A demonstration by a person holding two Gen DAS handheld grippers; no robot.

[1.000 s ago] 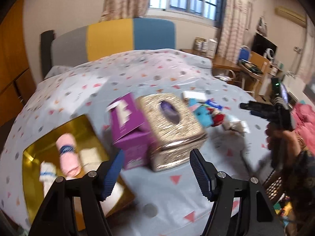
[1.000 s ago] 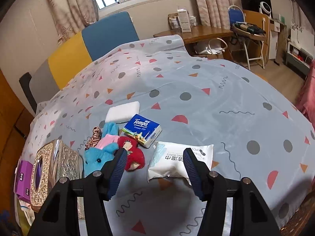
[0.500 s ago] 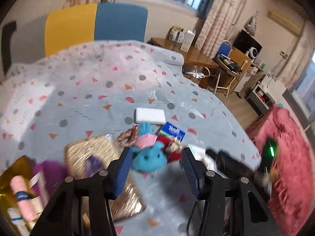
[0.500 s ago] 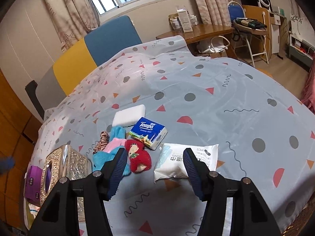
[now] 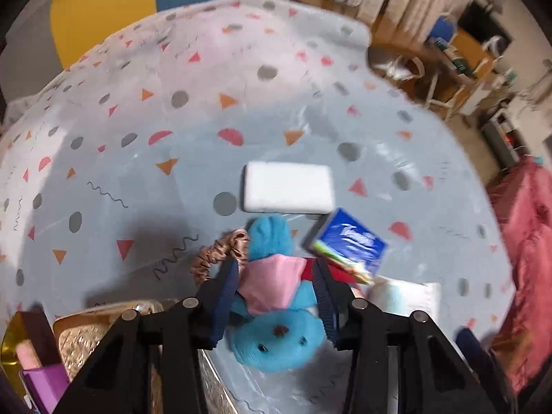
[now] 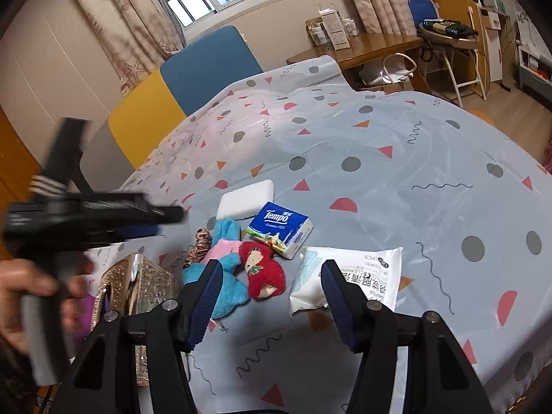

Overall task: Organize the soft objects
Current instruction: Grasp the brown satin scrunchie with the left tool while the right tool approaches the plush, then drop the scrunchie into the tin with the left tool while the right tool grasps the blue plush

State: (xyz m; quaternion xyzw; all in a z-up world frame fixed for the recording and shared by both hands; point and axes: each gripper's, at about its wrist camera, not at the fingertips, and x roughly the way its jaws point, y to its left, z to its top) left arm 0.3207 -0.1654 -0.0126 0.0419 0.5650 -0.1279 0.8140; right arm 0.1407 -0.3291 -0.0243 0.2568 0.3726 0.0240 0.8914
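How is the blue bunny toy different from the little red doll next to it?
The blue plush bunny is bigger than the red plush doll. The bunny is bright blue with a pink cloth on it; the doll is red. The bunny lies between the left gripper's fingers; the doll lies just outside them. Both are fuzzy toys lying on the tablecloth.
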